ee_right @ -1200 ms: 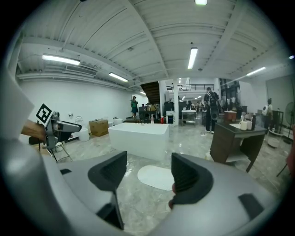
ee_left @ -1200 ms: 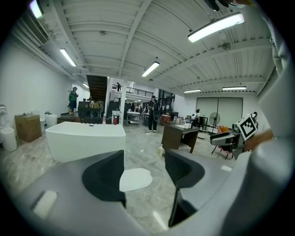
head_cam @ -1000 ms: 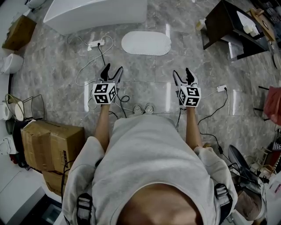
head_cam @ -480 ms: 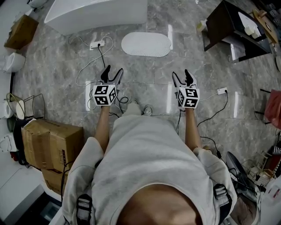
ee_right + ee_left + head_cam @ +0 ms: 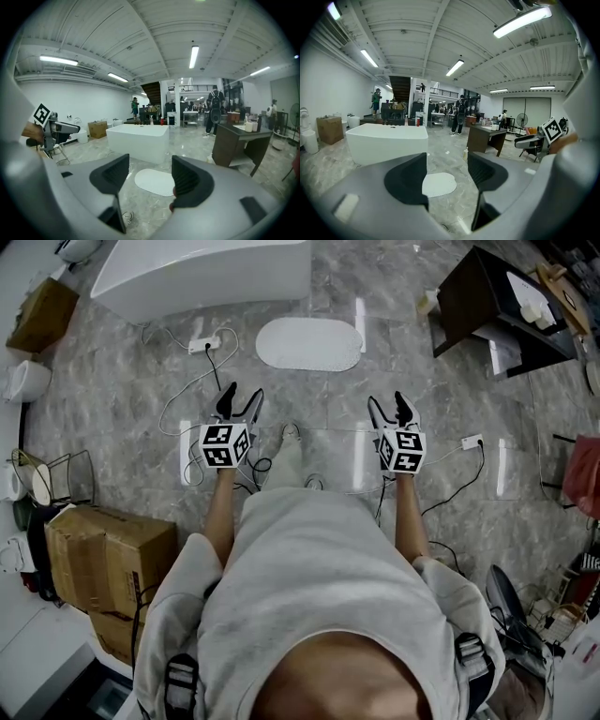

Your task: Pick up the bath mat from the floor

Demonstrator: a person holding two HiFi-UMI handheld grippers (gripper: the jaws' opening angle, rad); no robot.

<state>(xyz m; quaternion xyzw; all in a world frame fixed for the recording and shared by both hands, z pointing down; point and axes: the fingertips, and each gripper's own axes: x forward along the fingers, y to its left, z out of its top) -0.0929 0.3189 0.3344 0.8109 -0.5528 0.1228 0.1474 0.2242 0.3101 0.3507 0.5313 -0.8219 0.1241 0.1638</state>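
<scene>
The white oval bath mat lies flat on the grey marble floor, just in front of the white bathtub. Both grippers hang at waist height, well short of it. My left gripper is open with nothing between its jaws; its own view shows the bath mat through the gap. My right gripper is open and empty too, and the bath mat shows between its jaws, with the bathtub behind.
A power strip and cables trail across the floor left of the mat. A dark desk stands at the right, cardboard boxes at the left. The person's foot steps forward between the grippers. People stand far back in the hall.
The person has stepped forward: one foot now reaches out between the grippers, and the mat and tub sit slightly nearer. Both grippers stay open and level.
</scene>
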